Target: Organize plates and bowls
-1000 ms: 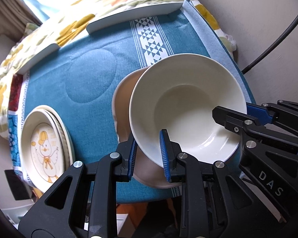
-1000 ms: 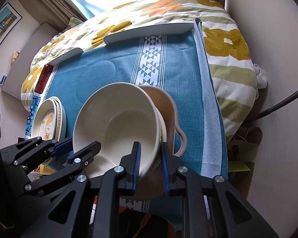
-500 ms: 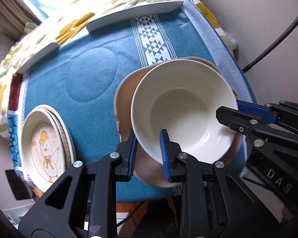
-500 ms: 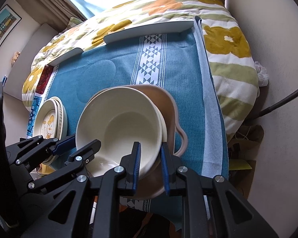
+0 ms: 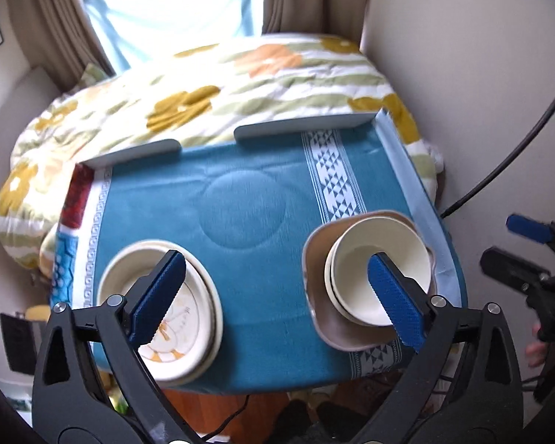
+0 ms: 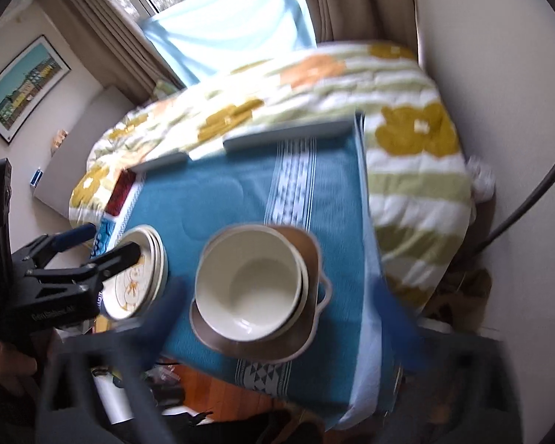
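A cream bowl [image 5: 381, 277] [image 6: 248, 281] sits nested in another cream bowl inside a brown handled dish [image 5: 325, 325] [image 6: 303, 244] on the right of the blue tablecloth [image 5: 240, 203]. A stack of cream plates [image 5: 188, 351] [image 6: 129, 288], the top one with a duck picture, lies at the left. My left gripper [image 5: 273, 259] [image 6: 111, 238] hovers above the table, its jaws opening wide with nothing between them. My right gripper [image 6: 277, 288] [image 5: 503, 240] is blurred and also opening, raised clear of the bowls and holding nothing.
A flowered quilt [image 5: 240, 85] lies beyond the table behind two pale bars [image 5: 303, 124] at the far edge. A wall and a black cable [image 5: 499, 170] stand close on the right. A hand [image 6: 7, 366] grips the left tool's handle.
Both grippers were shut on the cream bowl's rim; they have let go, opened wide and lifted back. The bowl now rests in the stack in the brown dish.
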A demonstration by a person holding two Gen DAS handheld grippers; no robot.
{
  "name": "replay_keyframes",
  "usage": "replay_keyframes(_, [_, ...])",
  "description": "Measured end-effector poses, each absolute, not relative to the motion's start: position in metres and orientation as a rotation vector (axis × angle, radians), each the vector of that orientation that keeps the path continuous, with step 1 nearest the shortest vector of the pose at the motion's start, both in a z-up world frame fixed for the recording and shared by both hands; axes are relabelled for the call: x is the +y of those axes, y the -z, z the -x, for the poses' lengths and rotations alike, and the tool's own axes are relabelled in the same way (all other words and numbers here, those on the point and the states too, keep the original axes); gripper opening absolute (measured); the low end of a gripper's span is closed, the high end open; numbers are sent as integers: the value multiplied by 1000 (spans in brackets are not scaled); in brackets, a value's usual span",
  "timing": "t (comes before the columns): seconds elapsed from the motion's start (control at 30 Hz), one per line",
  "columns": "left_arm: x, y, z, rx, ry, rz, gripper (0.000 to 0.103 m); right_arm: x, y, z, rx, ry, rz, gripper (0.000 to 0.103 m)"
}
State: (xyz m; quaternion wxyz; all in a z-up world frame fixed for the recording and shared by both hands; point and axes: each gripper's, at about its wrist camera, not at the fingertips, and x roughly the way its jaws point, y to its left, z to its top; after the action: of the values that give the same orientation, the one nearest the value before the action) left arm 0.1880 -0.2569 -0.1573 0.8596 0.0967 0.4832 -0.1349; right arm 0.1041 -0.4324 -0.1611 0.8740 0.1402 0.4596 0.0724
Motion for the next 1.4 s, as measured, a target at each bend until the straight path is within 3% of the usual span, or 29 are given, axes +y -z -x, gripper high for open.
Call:
replay_keyframes(0.13, [-248, 153, -182, 1014, 304, -223, 99, -424, 150, -96, 925, -155, -159, 103])
replay_keyframes(0.33, [-243, 171, -176, 1093, 360, -257, 99, -420, 170, -103, 1081, -144, -36, 103])
replay_keyframes(0.63, [-259, 239, -182, 1292, 449, -309, 98, -420, 227, -118, 1302, -142, 73, 102])
replay_keyframes(0.8, [-270, 270, -190, 1371, 466, -346, 94, -412, 254, -132, 1397, -175, 124, 84])
replay_keyframes(0.9, [-272, 282, -195, 1405, 477, -362, 91, -408, 264, -139, 1453, -186, 151, 81])
replay_keyframes(0.97, [-275, 288, -199, 1427, 484, -378, 83, -404, 271, -144, 1480, -206, 174, 79])
replay_keyframes(1.03, [-279, 296, -201, 1450, 490, -383, 76, -402, 277, -148, 1496, -221, 186, 70])
replay_keyframes(1.1, [-281, 301, -202, 1461, 495, -385, 73, -401, 282, -151, 1500, -239, 165, 55])
replay_keyframes(1.2, [-287, 307, -201, 1465, 517, -386, 59, -401, 289, -153, 1499, -261, 130, 40])
replay_keyframes(1.27, [-294, 313, -202, 1464, 527, -384, 46, -402, 293, -155, 1496, -270, 99, 35])
replay_keyframes(1.4, [-298, 322, -203, 1445, 541, -377, 30, -404, 300, -154, 1457, -291, 26, 28])
